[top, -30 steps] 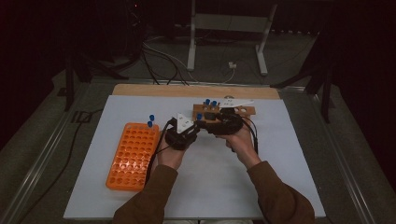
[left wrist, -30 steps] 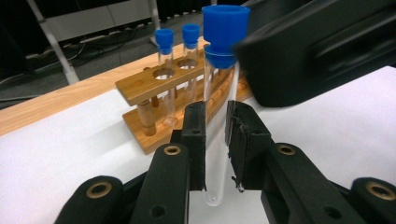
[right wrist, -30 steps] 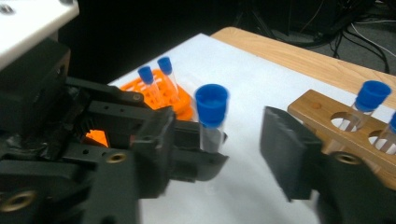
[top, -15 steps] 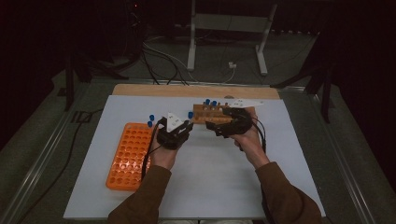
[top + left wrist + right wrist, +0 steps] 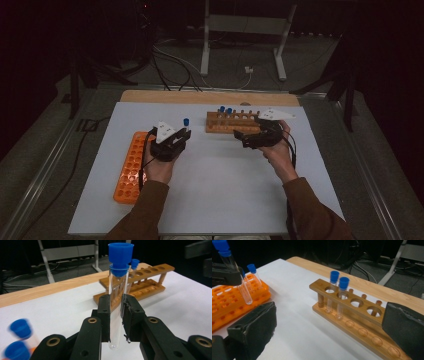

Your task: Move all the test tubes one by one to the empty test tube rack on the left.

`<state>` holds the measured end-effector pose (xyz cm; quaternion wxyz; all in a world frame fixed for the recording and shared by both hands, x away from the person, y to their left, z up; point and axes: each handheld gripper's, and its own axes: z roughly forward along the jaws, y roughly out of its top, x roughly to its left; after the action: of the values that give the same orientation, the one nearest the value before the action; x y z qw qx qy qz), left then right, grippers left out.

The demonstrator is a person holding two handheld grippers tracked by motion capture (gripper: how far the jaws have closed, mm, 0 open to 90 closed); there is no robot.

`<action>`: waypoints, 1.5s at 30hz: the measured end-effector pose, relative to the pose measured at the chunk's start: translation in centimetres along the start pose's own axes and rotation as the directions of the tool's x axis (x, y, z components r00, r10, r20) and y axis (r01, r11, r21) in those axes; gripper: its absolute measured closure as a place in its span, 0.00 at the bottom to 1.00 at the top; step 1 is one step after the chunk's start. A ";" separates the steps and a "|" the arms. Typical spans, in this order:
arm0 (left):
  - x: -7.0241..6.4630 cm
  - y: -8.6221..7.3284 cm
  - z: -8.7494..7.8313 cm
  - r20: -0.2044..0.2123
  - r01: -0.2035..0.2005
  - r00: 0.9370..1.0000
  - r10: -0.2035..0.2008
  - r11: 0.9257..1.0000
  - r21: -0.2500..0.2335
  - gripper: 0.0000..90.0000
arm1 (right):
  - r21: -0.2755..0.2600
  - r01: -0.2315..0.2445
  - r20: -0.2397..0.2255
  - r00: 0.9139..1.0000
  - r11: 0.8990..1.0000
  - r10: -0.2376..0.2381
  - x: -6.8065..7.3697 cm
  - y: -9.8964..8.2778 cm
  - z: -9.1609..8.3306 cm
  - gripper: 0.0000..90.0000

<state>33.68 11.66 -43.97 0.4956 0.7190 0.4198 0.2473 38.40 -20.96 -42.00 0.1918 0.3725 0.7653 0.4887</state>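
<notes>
While left tongs clamp a blue-capped tube, right tongs have just spread apart, empty.

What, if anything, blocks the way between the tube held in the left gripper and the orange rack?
Nothing visible does. The left gripper holds the blue-capped tube upright beside the orange rack, with bare white table around. Tubes already standing in the rack fill a few holes; many stay free.
</notes>
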 end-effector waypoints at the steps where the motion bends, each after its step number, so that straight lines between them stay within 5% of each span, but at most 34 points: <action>1: 0.3 -0.1 -0.2 -0.004 0.005 1.000 -0.005 1.000 -0.004 0.87 | -0.005 -0.005 -0.001 1.000 1.000 0.005 -0.1 -0.1 -0.2 0.00; 17: 3.9 -2.0 -2.5 -0.087 0.036 0.996 -0.035 0.999 0.012 0.87 | -0.056 -0.049 0.038 0.998 0.997 0.051 -2.1 -2.4 -3.8 0.00; 28: 5.4 -3.5 -2.9 -0.143 0.056 0.988 -0.051 0.998 0.031 0.87 | -0.064 -0.081 0.033 0.996 0.995 0.083 -2.8 -3.6 -4.3 0.00; 45: 5.5 -4.0 -2.4 -0.127 0.051 0.991 -0.047 0.998 0.029 0.87 | -0.057 -0.073 0.021 0.997 0.996 0.075 -2.4 -3.7 -3.9 0.00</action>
<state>33.25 18.19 -47.05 0.4626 0.6993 0.4715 0.2733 35.97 -26.07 -43.74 0.1927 0.4006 0.7346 0.5125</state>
